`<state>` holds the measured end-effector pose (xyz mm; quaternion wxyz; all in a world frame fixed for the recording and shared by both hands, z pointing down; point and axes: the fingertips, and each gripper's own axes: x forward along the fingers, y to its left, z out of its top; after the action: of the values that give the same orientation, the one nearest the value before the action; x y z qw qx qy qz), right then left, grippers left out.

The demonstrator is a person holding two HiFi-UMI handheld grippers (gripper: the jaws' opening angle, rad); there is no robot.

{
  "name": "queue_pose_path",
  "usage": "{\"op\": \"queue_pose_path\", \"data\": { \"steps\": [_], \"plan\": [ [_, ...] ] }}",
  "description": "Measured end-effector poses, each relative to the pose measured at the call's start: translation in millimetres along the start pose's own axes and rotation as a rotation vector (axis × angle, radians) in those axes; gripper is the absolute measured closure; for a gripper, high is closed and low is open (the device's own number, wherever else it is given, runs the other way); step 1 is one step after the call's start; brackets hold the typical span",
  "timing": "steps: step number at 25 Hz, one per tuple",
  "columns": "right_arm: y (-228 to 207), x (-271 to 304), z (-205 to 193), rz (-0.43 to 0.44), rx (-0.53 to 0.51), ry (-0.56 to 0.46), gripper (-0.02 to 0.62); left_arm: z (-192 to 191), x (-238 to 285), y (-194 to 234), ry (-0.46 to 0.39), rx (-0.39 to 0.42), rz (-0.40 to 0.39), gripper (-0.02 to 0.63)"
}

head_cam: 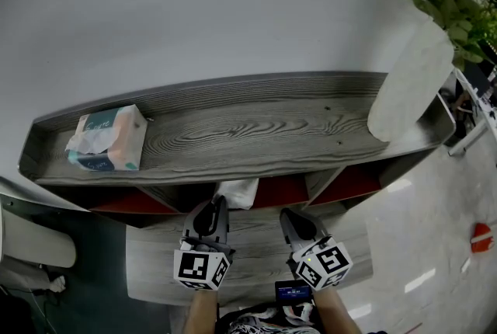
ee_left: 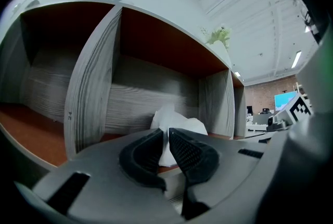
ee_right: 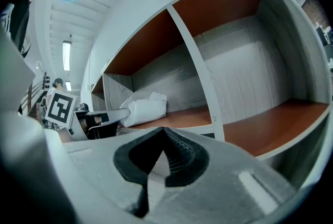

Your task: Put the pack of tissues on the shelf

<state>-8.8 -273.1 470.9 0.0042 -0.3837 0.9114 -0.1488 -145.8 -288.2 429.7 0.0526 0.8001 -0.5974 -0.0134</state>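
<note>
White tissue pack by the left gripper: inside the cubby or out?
Inside. The white tissue pack lies on the red cubby floor, and the left gripper is shut on its near edge.

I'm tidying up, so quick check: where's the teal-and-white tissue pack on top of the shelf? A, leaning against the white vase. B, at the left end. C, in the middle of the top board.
B: in the head view the tissue pack lies at the left end of the shelf top, well apart from the white vase at the right end.
</note>
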Motion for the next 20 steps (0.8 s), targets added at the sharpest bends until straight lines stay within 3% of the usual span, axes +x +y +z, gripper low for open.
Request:
{"op": "queue_pose_path", "data": {
  "steps": [13,20],
  "plan": [
    [0,-8,0,-0.02,0.007,-0.014,0.591,-10,-3,-1,0.015,-0.074,-0.02,0.492],
    [2,-14,0,-0.024,0.0,-0.017,0.591,-18,-10,2,0.041,-0.093,-0.01,0.477]
  ]
}}
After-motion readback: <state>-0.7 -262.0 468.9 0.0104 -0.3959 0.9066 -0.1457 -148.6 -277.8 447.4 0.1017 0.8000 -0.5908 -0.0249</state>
